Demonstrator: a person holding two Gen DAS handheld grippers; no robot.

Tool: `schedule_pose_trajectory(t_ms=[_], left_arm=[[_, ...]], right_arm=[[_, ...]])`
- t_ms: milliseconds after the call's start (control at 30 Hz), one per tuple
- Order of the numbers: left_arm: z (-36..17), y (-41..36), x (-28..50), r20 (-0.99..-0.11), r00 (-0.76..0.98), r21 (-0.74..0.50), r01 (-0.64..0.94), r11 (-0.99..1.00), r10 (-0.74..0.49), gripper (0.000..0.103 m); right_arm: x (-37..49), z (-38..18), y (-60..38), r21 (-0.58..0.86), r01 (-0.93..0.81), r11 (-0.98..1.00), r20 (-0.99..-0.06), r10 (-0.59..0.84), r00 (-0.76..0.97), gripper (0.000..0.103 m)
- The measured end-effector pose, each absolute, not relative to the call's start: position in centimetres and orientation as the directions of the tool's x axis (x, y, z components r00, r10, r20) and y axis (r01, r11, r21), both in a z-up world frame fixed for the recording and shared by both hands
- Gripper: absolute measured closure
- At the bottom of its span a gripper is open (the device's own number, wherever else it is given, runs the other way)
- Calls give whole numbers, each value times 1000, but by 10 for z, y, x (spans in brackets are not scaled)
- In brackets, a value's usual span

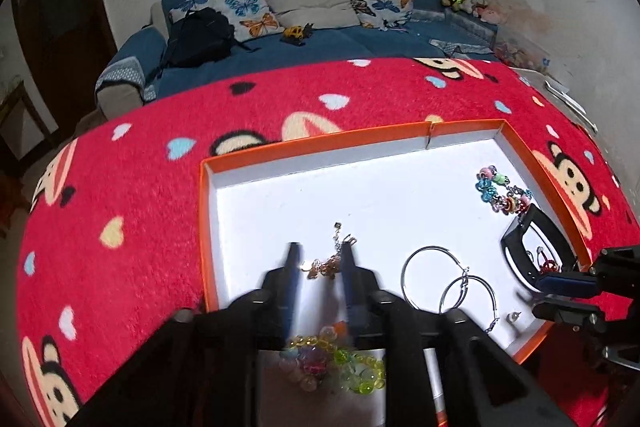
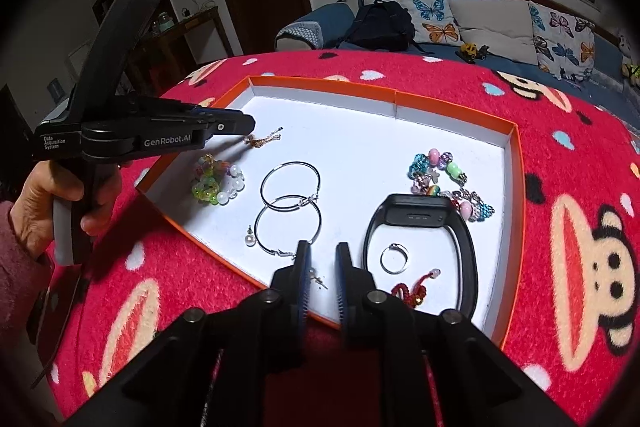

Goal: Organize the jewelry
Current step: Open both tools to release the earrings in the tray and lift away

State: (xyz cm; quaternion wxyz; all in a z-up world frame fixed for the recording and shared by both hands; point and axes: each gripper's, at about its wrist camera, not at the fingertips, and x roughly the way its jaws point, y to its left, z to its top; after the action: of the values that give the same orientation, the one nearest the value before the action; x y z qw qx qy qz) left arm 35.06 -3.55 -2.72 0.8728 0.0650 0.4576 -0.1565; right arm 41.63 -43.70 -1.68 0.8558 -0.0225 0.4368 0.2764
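Tray: orange-rimmed tray [image 2: 516, 163] with a white floor lay on the red monkey-print tabletop [image 2: 560, 131], and all the jewelry sat inside it, apparently gathered for sorting.
Left hand-held gripper [image 1: 320, 259]: jaws apart, empty, poised over the gold chain [image 1: 328, 263] at the tray's left side, probably lining up a pick.
Chain: thin, crumpled, with a small clasp; likely to slip from the pads.
Right hand-held gripper [image 2: 322, 259]: jaws narrowly apart, holding nothing, hovering at the near rim above a pearl stud [image 2: 316, 277].
Hoops [image 2: 290, 203]: two silver rings, overlapping, mid-tray.
Beads: a green-and-clear cluster [image 2: 216, 183] left, a colourful charm bracelet [image 2: 448, 183] right.
Band [image 2: 420, 223]: black, looped round a silver ring [image 2: 394, 259].
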Motion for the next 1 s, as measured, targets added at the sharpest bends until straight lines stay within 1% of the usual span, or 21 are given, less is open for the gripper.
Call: schedule_pose_trajectory(t_ms=[33, 67, 167, 267, 367, 433, 467, 667, 833, 900, 933, 967, 1000], left_arm=[[-26, -35, 349, -813, 543, -28, 325, 945, -210, 52], [-24, -35, 347, -803, 558, -24, 320, 947, -209, 51], [-16, -34, 341, -792, 570, -32, 317, 948, -218, 51], [-7, -32, 329, -782, 581, -45, 311, 950, -227, 51], [3, -29, 311, -774, 592, -48, 302, 952, -227, 51], [9, -27, 296, -770, 596, -49, 299, 953, -227, 51], [12, -27, 288, -768, 600, -46, 295, 954, -223, 51], [29, -24, 238, -752, 627, -43, 261, 964, -203, 40], [37, -20, 199, -742, 644, -35, 241, 970, -187, 38], [37, -21, 184, -739, 648, -33, 235, 971, -182, 33], [37, -21, 179, -739, 649, -32, 231, 972, -179, 25], [37, -21, 171, -736, 653, -32, 226, 974, -176, 23], [37, -21, 164, -733, 657, -33, 224, 974, -176, 22]], right_arm=[[416, -16, -438, 202, -491, 848, -760, 451, 467, 80], [415, -16, -439, 199, -488, 850, -761, 448, 470, 80], [411, -11, -443, 192, -486, 853, -757, 443, 480, 79], [408, -7, -446, 178, -475, 862, -756, 428, 494, 76], [404, -2, -450, 179, -464, 868, -752, 425, 504, 70], [400, 0, -451, 182, -454, 872, -750, 422, 510, 64], [398, 1, -452, 185, -452, 873, -748, 423, 511, 63], [381, 5, -450, 171, -439, 882, -751, 405, 521, 61], [366, 6, -451, 170, -428, 888, -755, 396, 522, 61], [361, 7, -452, 177, -418, 891, -759, 394, 519, 60], [359, 7, -452, 180, -415, 892, -761, 394, 516, 59], [356, 6, -452, 185, -413, 892, -763, 395, 512, 59], [355, 6, -452, 185, -412, 892, -763, 394, 512, 59]])
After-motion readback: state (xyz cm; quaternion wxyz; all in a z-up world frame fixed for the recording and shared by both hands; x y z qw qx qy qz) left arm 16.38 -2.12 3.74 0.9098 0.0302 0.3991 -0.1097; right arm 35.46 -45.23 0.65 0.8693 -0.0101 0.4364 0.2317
